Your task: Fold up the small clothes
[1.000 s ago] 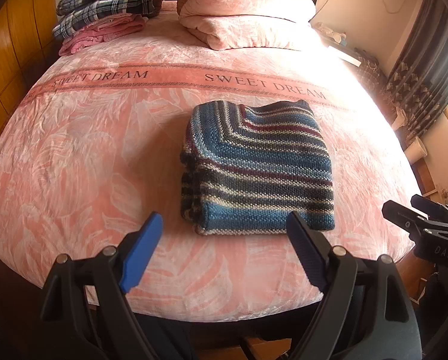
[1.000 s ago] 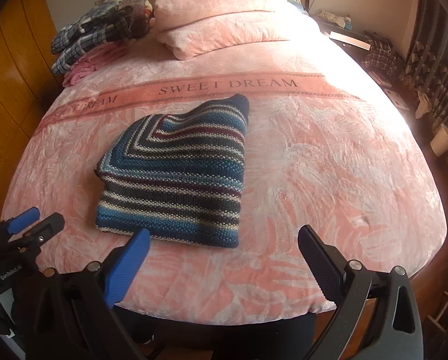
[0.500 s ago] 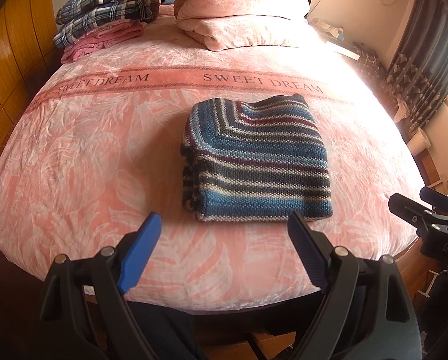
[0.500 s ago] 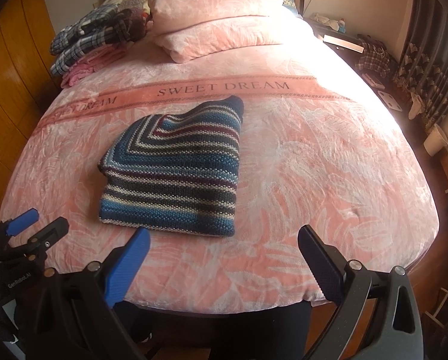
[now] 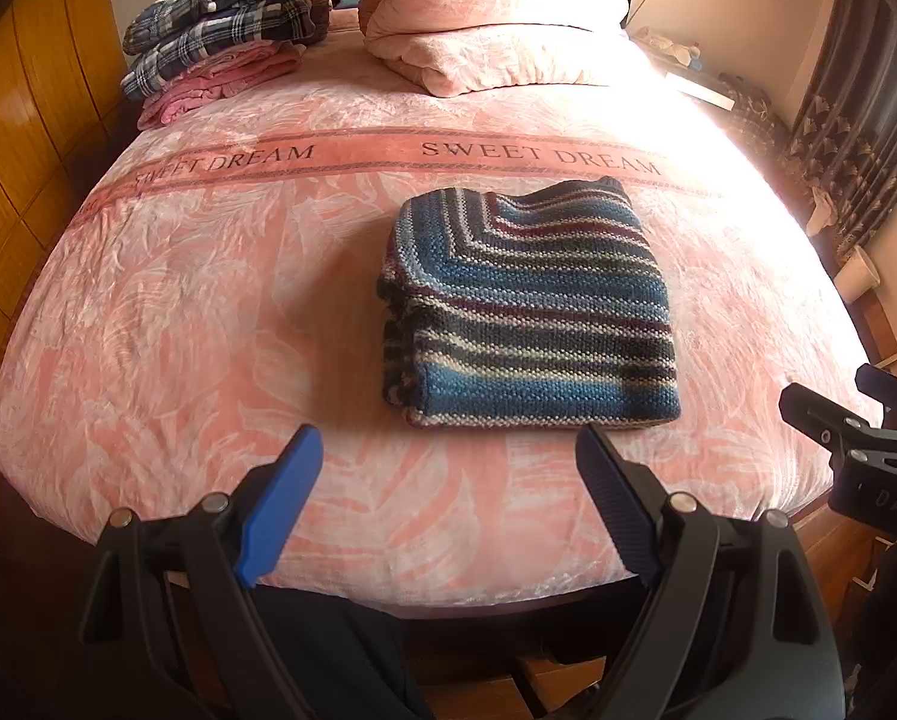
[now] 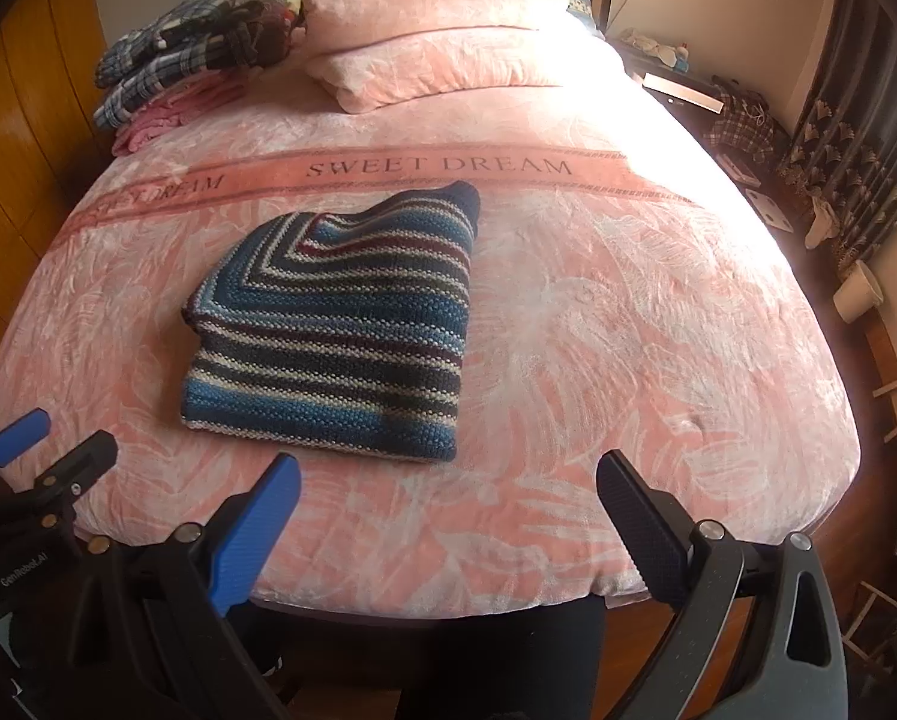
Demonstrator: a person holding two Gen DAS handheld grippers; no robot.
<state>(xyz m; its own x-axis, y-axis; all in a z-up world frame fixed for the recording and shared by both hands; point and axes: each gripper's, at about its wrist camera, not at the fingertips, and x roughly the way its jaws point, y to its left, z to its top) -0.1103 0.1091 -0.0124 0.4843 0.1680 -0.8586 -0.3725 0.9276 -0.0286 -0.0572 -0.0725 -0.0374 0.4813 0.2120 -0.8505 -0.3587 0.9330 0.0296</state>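
A blue, white and maroon striped knit garment (image 5: 529, 309) lies folded into a neat rectangle on the pink bed (image 5: 208, 312); the right wrist view shows the same garment (image 6: 334, 330) left of centre. My left gripper (image 5: 448, 450) hovers open near the bed's front edge, just short of the garment, with nothing between its fingers. My right gripper (image 6: 448, 474) is also open and empty, back from the garment's near right corner. Each gripper shows at the edge of the other's view: right gripper (image 5: 832, 408), left gripper (image 6: 52, 444).
A stack of plaid and pink folded clothes (image 5: 220, 42) sits at the bed's far left corner. Pink pillows (image 5: 490, 18) lie at the head. A wooden wardrobe (image 5: 22, 120) stands left; a nightstand (image 6: 682, 84) and curtains (image 6: 856, 138) are on the right.
Both grippers have pulled back a little from the bed toward its foot, still open. The folded garment has not moved.
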